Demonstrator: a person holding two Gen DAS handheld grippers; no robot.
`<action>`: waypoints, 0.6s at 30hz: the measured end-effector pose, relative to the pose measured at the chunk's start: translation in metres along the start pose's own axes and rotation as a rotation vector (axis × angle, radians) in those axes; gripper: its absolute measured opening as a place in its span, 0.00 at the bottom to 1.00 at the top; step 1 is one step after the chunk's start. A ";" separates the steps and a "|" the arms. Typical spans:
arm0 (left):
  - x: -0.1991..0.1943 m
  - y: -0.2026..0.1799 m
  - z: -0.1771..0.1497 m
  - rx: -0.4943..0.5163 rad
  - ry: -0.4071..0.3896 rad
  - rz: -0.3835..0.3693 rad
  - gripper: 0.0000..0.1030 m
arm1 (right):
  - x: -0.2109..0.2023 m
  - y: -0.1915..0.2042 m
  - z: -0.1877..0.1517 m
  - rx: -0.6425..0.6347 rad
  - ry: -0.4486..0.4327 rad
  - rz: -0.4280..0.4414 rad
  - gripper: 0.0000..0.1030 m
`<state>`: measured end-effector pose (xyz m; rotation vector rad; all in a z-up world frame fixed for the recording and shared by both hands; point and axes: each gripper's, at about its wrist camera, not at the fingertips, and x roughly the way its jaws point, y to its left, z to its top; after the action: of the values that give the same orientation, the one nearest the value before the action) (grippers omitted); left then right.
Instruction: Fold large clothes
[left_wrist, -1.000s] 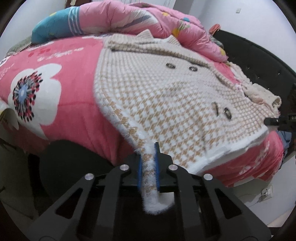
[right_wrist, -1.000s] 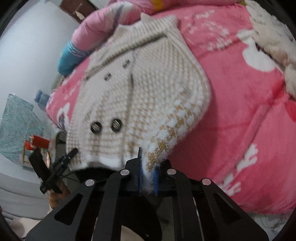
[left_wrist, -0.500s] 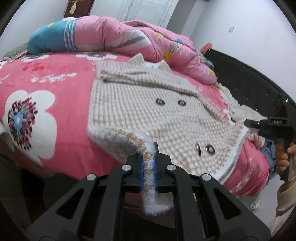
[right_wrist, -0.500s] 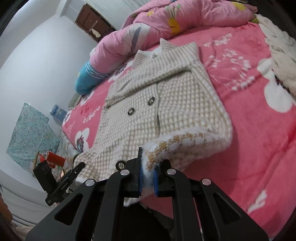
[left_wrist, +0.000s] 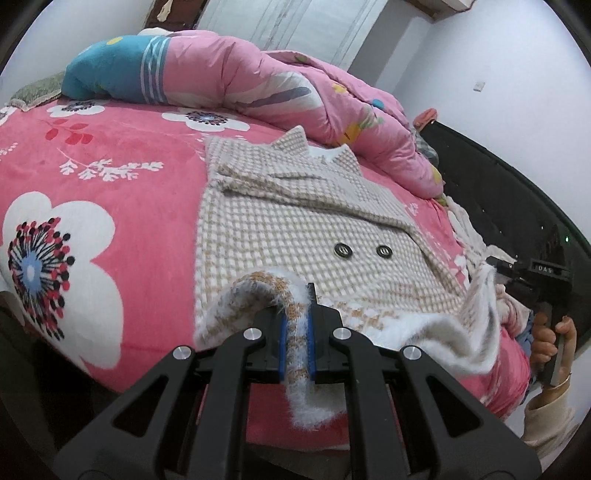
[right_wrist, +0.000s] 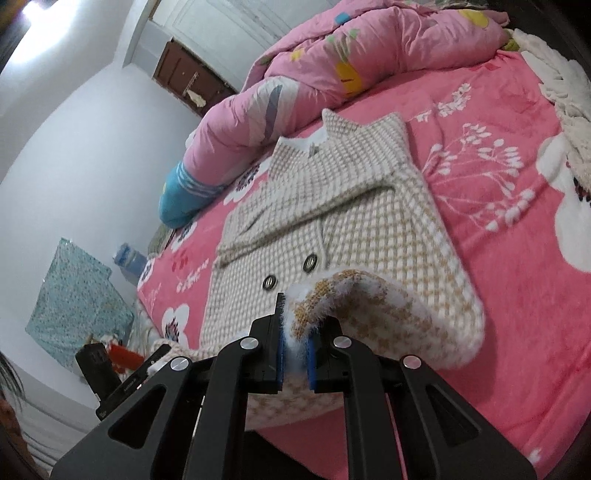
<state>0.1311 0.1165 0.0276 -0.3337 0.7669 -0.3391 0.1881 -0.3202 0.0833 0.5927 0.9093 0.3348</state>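
A beige and white checked knit coat (left_wrist: 295, 229) with dark buttons lies face up on a pink floral bed, collar toward the far side. My left gripper (left_wrist: 295, 328) is shut on the fluffy white bottom hem at the coat's left corner and holds it raised, curled over the coat body. My right gripper (right_wrist: 295, 332) is shut on the hem at the right corner of the coat (right_wrist: 351, 221), also lifted and curled forward. The hem sags between the two grippers. The right gripper shows in the left wrist view (left_wrist: 543, 273), held by a hand.
A pink quilt (left_wrist: 277, 85) and blue pillow (left_wrist: 110, 74) lie along the far side of the bed (left_wrist: 92, 155). A white knitted garment (right_wrist: 565, 88) lies at the bed's right. A black headboard (left_wrist: 517, 192) borders that side.
Both grippers have risen and moved forward over the bed with the hem, so the coat's lower edge now curls up over its body and hides the lower pair of buttons.
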 end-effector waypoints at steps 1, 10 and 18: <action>0.004 0.003 0.004 -0.006 0.006 0.005 0.07 | 0.001 -0.001 0.003 0.004 -0.004 -0.001 0.09; 0.040 0.025 0.038 -0.059 0.031 0.016 0.08 | 0.018 -0.018 0.038 0.050 -0.061 -0.005 0.09; 0.082 0.039 0.063 -0.085 0.074 0.018 0.13 | 0.040 -0.046 0.059 0.105 -0.088 -0.070 0.09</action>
<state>0.2379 0.1278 0.0039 -0.3960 0.8579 -0.3037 0.2608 -0.3567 0.0576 0.6661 0.8647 0.1976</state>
